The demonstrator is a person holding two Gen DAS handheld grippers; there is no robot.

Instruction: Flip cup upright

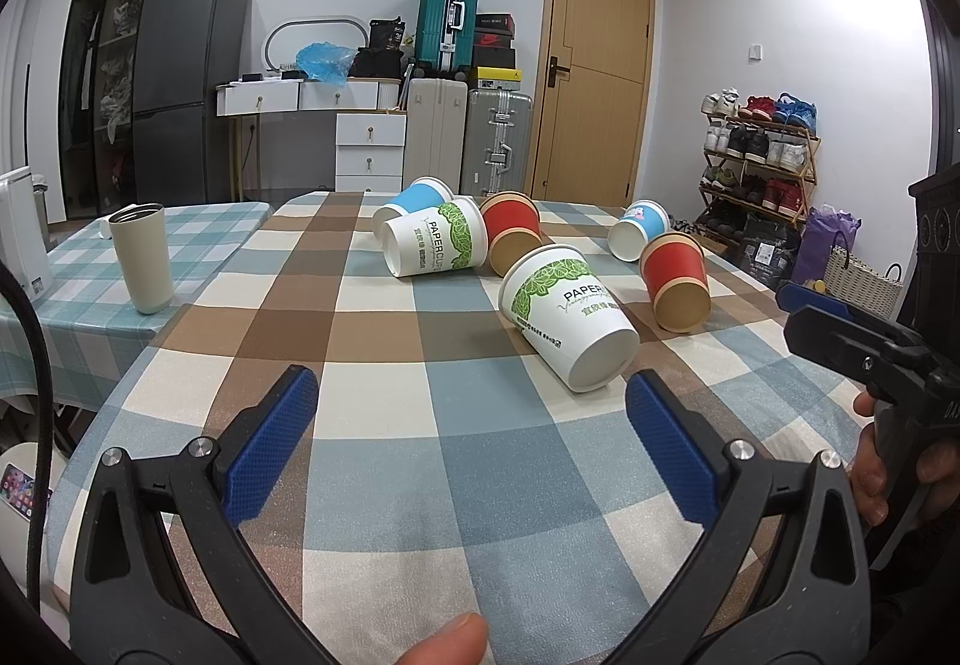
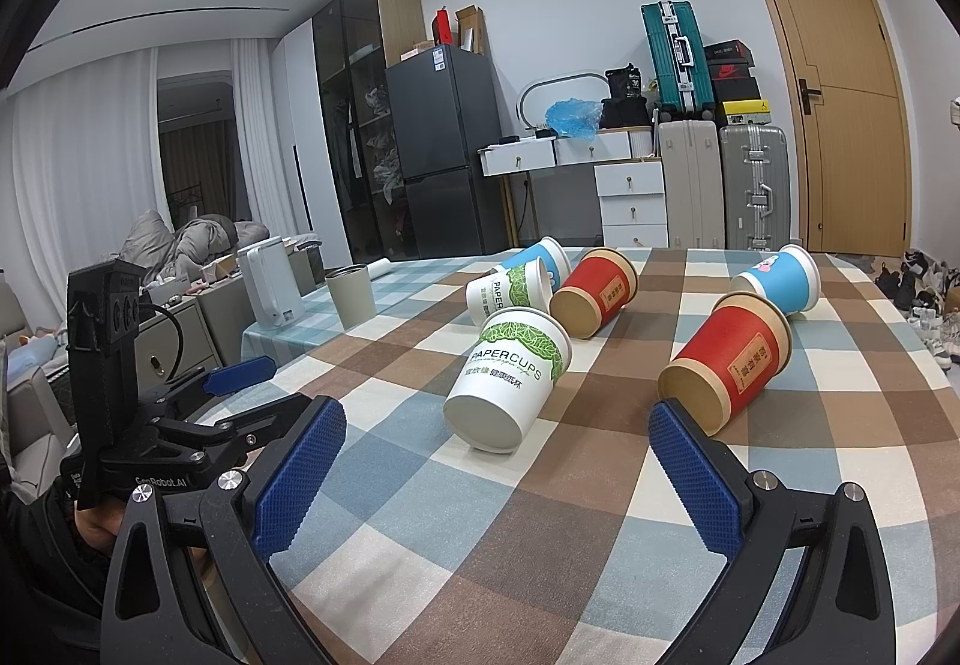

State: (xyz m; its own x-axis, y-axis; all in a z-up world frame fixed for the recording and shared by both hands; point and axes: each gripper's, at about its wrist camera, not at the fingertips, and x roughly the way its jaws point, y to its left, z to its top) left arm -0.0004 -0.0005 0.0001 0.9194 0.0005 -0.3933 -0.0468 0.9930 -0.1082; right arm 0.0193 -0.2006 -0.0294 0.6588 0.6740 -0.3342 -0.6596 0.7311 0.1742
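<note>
Both claws hang spread wide and empty: the left gripper (image 1: pixel 471 431) and right gripper (image 2: pixel 495 470) hover just short of the nearest white paper cup (image 2: pixel 510 377), lying on its side, base toward them, on the checked tablecloth (image 2: pixel 600 515). Better to pinch its wall gently, since thin paper probably crushes, then tip it rim-up.

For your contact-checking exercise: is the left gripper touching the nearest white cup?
Apart. In the left wrist view the left gripper is open, and checked tablecloth shows between its fingertips and the nearest white cup.
</note>
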